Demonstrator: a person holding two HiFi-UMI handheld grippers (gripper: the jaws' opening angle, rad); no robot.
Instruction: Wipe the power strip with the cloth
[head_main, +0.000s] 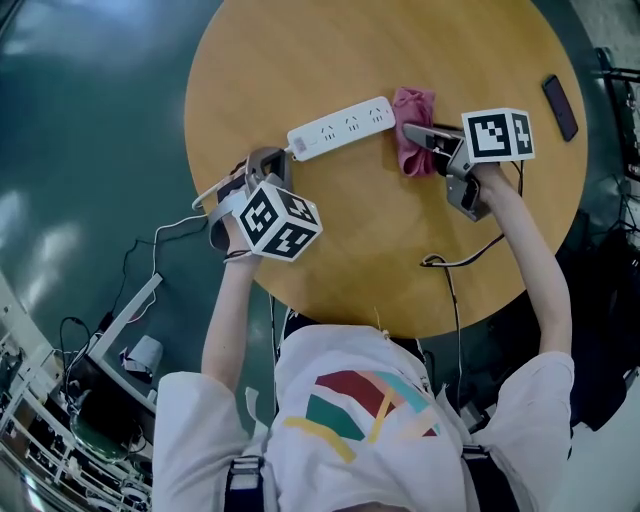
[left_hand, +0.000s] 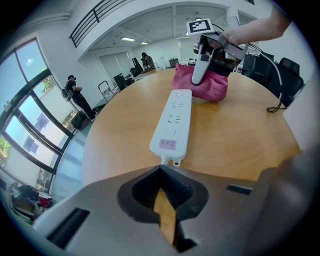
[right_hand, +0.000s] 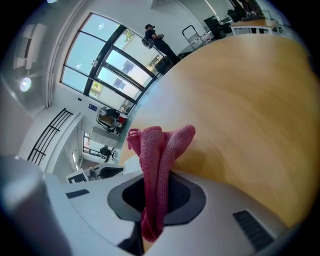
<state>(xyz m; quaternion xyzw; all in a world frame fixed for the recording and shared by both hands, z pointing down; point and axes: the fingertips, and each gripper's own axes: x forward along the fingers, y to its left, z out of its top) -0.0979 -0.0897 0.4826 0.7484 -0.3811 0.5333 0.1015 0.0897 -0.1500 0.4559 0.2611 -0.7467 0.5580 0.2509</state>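
Observation:
The white power strip (head_main: 340, 127) lies on the round wooden table (head_main: 350, 240), running away from me in the left gripper view (left_hand: 173, 122). My left gripper (head_main: 268, 162) (left_hand: 161, 168) sits at its near cord end. The jaws are closed together right at the cord outlet, and the white cord (head_main: 215, 190) trails out to the left. A pink cloth (head_main: 411, 140) (right_hand: 160, 145) (left_hand: 202, 87) rests bunched at the strip's far end. My right gripper (head_main: 420, 138) (right_hand: 155, 175) is shut on a fold of it.
A dark phone (head_main: 560, 107) lies near the table's right edge. A black cable (head_main: 455, 262) crosses the near right rim of the table. Chairs and people stand far off in the room beyond the table.

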